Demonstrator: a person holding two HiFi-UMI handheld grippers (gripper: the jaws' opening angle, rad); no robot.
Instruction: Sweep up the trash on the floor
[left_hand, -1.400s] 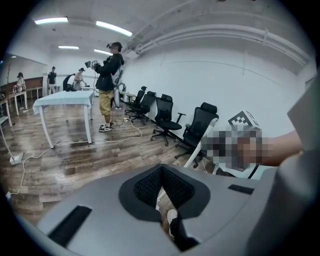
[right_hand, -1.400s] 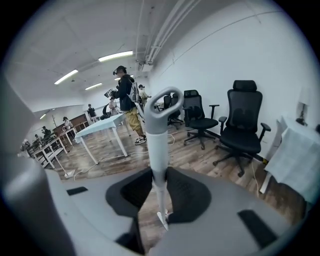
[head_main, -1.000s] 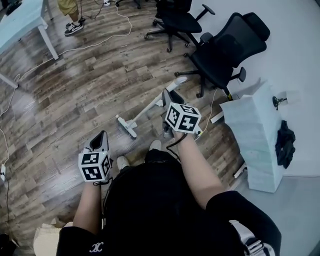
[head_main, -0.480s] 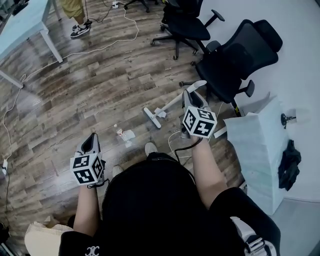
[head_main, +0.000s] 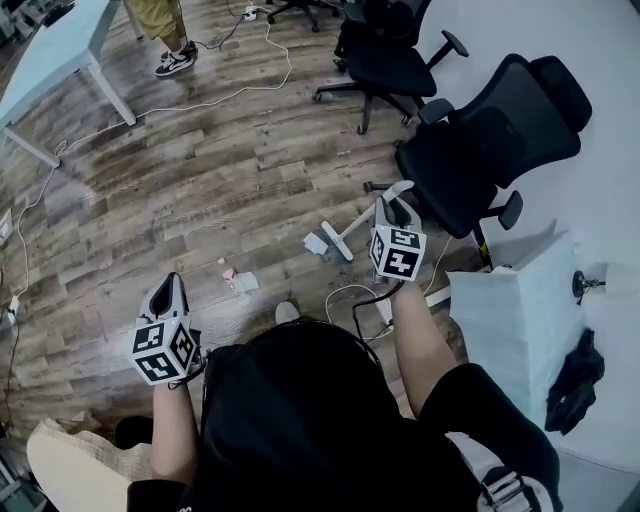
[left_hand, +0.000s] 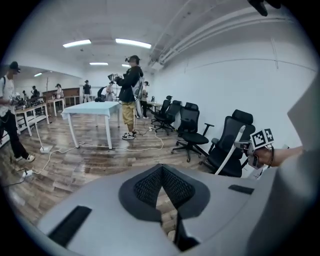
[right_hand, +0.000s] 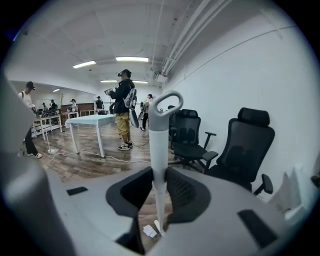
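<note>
My right gripper (head_main: 392, 206) is shut on the white handle of a broom (head_main: 362, 214). The broom's head (head_main: 338, 241) rests on the wooden floor next to a white scrap of paper (head_main: 316, 243). In the right gripper view the handle (right_hand: 158, 150) stands upright between the jaws of the right gripper (right_hand: 159, 176), with the paper scrap (right_hand: 149, 230) below. A crumpled paper (head_main: 244, 283) and a small bit of trash (head_main: 228, 272) lie further left. My left gripper (head_main: 169, 286) hangs beside them, shut and holding nothing; the left gripper view shows the left gripper's (left_hand: 162, 172) pads meeting.
Black office chairs (head_main: 480, 150) stand close behind the broom. A white cabinet (head_main: 515, 310) is at the right. A white cable (head_main: 350, 295) loops on the floor by my foot. A pale table (head_main: 60, 50), more cables and a standing person's shoes (head_main: 175, 62) are far left.
I have stepped forward, and the right gripper has carried the broom right and away from me. The paper scraps have come into view, and the broom head now rests beside one.
</note>
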